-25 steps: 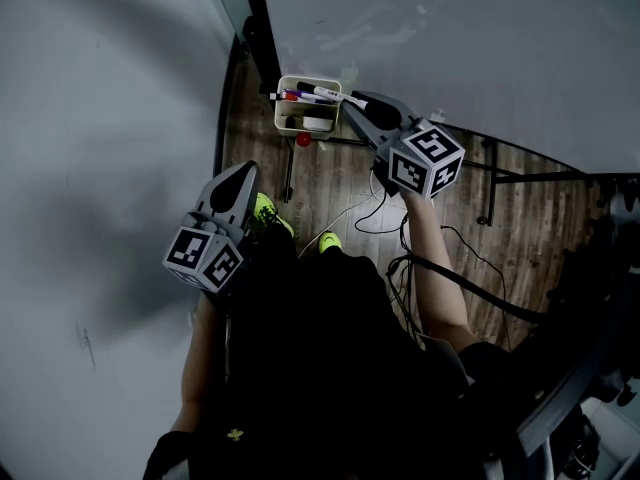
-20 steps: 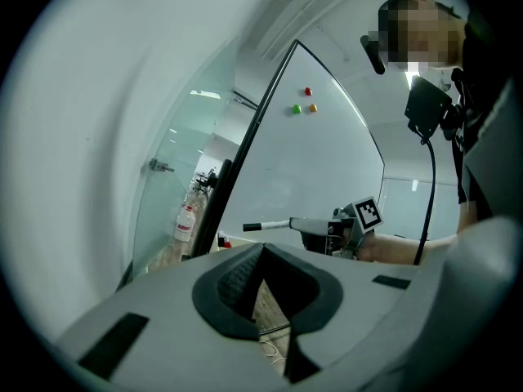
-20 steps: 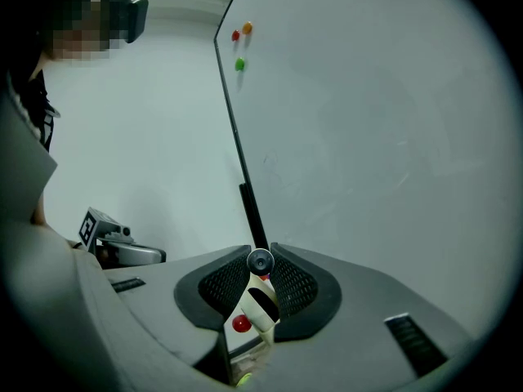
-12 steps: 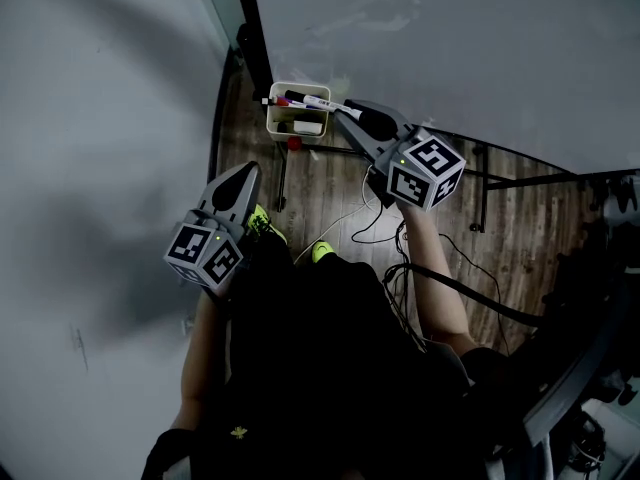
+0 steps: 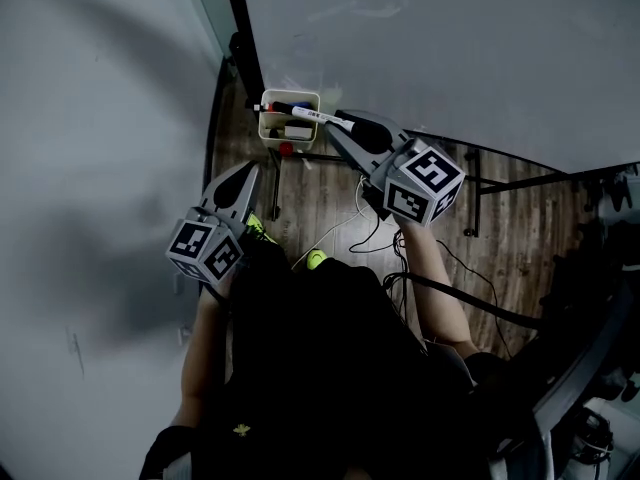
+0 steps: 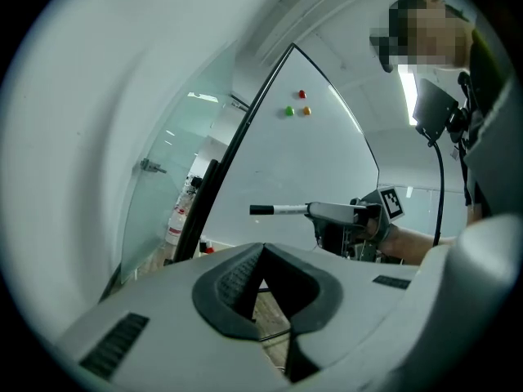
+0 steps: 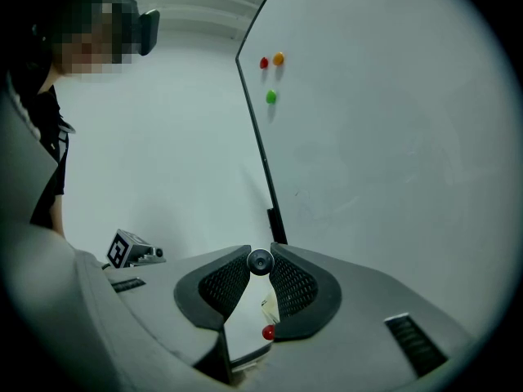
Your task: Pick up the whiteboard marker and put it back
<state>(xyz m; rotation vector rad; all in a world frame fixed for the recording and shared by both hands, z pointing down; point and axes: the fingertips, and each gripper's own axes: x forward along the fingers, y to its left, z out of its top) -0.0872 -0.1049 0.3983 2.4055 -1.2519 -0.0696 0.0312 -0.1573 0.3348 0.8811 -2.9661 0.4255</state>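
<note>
Whiteboard (image 5: 450, 58) at 12 o'clock; right gripper (image 7: 260, 257) tight on marker (image 6: 288, 209), end-on in its own view, side-on from closed, empty left gripper (image 6: 263, 248).

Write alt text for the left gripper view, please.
The right gripper holds a whiteboard marker level, black cap to the left, before a whiteboard. In the foreground, the left gripper has its jaws together, with nothing between them.

we see a wood-plank floor (image 5: 310, 193); thin cables (image 5: 385, 238) trail across its middle, and a black metal frame (image 5: 510, 160) stands on it to the right.
</note>
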